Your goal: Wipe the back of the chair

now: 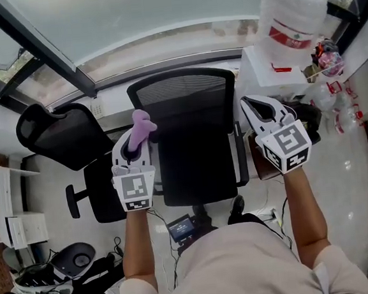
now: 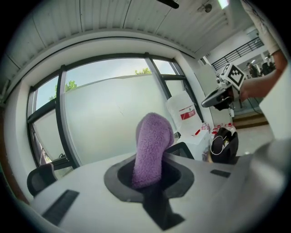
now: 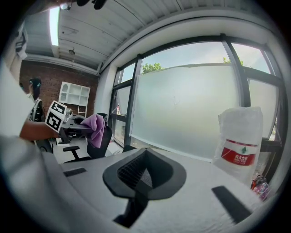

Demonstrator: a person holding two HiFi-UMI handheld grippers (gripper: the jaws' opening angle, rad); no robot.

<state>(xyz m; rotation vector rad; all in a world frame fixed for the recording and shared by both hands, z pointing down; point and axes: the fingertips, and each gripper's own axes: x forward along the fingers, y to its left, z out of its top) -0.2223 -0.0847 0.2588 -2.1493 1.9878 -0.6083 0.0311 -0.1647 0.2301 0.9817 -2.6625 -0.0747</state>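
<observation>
Cloth [image 1: 143,122] clamped in left gripper [image 1: 137,139], chair [image 1: 193,145] alongside

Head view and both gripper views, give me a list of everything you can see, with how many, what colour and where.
mesh office chair: one, black, centre, facing the window
second office chair: one, black, left of the mesh chair
purple cloth: one, purple, sticking up out of the left gripper
water jug: one, clear with a red label, plastic-wrapped, top right on the cabinet
cabinet: one, white, right of the mesh chair's back
bag: one, black, beside the cabinet
window: one, frosted with dark frames, behind the chairs
left gripper: one, white, at the mesh chair's left side, fingers shut on the cloth
right gripper: one, white, at the chair's right side, fingers together, empty
</observation>
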